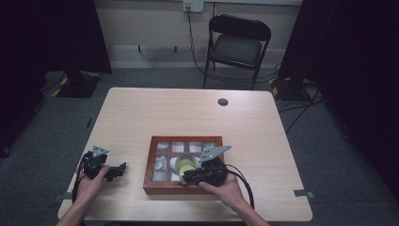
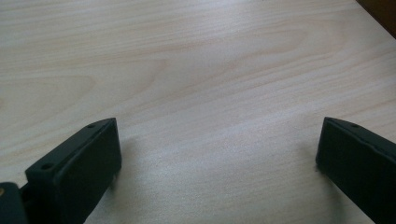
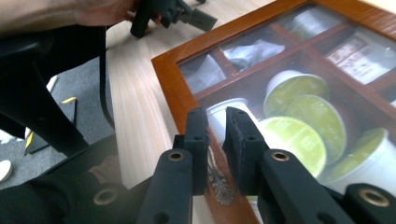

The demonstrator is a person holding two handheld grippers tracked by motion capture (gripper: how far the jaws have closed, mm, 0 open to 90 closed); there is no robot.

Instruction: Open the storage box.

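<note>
We see a pale wooden table (image 1: 188, 113) with a folding chair (image 1: 237, 44) behind it. Near its front edge sits a glass-lidded wooden box (image 1: 150, 162) of green-topped capsules (image 3: 299, 91). Our right gripper (image 3: 217, 123) is pinched on the lid's small metal clasp (image 3: 218, 179); our left gripper (image 2: 217, 149) rests spread wide on bare tabletop.
</note>
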